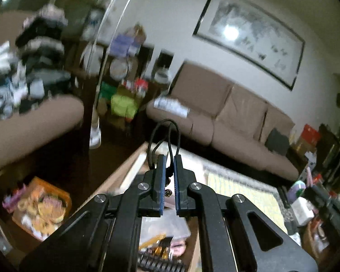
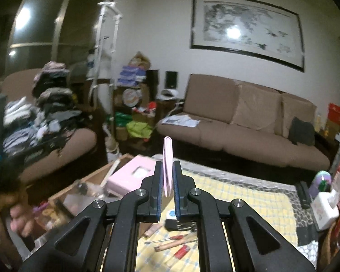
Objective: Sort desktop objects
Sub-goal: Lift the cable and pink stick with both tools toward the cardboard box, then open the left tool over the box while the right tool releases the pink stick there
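Left tongs (image 1: 168,161) pinching black cable (image 1: 163,133), right tongs (image 2: 167,165) clamping thin pink card (image 2: 167,165); either liable to slip above bench (image 2: 249,195).

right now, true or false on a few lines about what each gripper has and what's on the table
1. The left gripper is shut on a black cable. True.
2. The right gripper is empty. False: it pinches a thin pink card standing upright.
3. A pink box lies beyond the right gripper, to the left. True.
4. The yellow checked cloth is bare. False: red-handled tools lie on it.
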The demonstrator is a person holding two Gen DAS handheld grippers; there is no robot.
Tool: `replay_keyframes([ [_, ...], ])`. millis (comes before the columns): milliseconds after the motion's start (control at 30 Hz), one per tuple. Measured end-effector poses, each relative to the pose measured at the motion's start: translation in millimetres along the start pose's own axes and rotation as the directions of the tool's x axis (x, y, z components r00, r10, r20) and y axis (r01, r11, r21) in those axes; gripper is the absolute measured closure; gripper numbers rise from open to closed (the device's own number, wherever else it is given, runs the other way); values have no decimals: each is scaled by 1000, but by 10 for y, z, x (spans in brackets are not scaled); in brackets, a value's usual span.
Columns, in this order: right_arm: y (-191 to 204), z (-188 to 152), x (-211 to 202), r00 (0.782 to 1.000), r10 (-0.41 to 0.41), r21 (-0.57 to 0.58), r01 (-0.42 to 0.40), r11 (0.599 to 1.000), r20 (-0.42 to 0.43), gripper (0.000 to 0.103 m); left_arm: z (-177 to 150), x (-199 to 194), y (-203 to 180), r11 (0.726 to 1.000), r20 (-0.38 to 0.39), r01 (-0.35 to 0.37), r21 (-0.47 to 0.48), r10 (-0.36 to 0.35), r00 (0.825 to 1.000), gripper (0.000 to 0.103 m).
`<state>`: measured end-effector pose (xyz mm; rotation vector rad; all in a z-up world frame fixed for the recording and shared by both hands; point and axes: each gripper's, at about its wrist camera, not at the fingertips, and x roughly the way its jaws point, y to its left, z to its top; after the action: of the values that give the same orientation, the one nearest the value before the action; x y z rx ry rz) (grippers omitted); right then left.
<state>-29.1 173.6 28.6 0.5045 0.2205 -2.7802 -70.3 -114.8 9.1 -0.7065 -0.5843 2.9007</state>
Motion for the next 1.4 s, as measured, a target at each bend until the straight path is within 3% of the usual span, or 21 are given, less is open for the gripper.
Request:
replay_keyframes([
  [267,326,-183,484,974,191,117,-177,977,-118,96,-106,338,354,992,-148,-80,-96,65,987,97],
  [400,310,-359,742,939,293,255,-243,936,-179,96,-241,603,469,983,-283,-145,-108,110,953,97],
  [533,274,-503,892,908,345,331,-257,908,-240,96,-344,751,583,974,-365,-154,-167,84,927,97],
  [700,276,-654,1044,841,438,422,-288,859,-318,95,-353,777,562,979,-381,-153,-133,92,920,97],
  [767,281,-687,1077,831,450,444,-286,849,-325,95,-348,788,510,984,-383,-148,-100,99,918,97],
  [967,268,-682,1080,824,458,455,-285,844,-334,95,-340,796,353,993,-390,-105,-53,76,917,97],
  [1167,53,-614,1027,842,452,499,-269,824,-294,93,-323,801,321,993,-392,-112,-42,87,916,96],
  [1233,-62,-607,1024,846,442,520,-245,818,-297,93,-307,782,336,992,-387,-104,-66,71,919,84],
  [1300,-201,-645,1057,838,446,550,-222,805,-315,93,-303,756,363,988,-384,-124,-91,80,920,25],
  [1333,-271,-671,1068,836,442,563,-204,801,-325,93,-306,733,382,986,-375,-137,-100,90,923,17],
  [1400,-417,-723,1078,840,429,591,-169,789,-332,93,-289,680,406,981,-348,-150,-119,101,932,15],
])
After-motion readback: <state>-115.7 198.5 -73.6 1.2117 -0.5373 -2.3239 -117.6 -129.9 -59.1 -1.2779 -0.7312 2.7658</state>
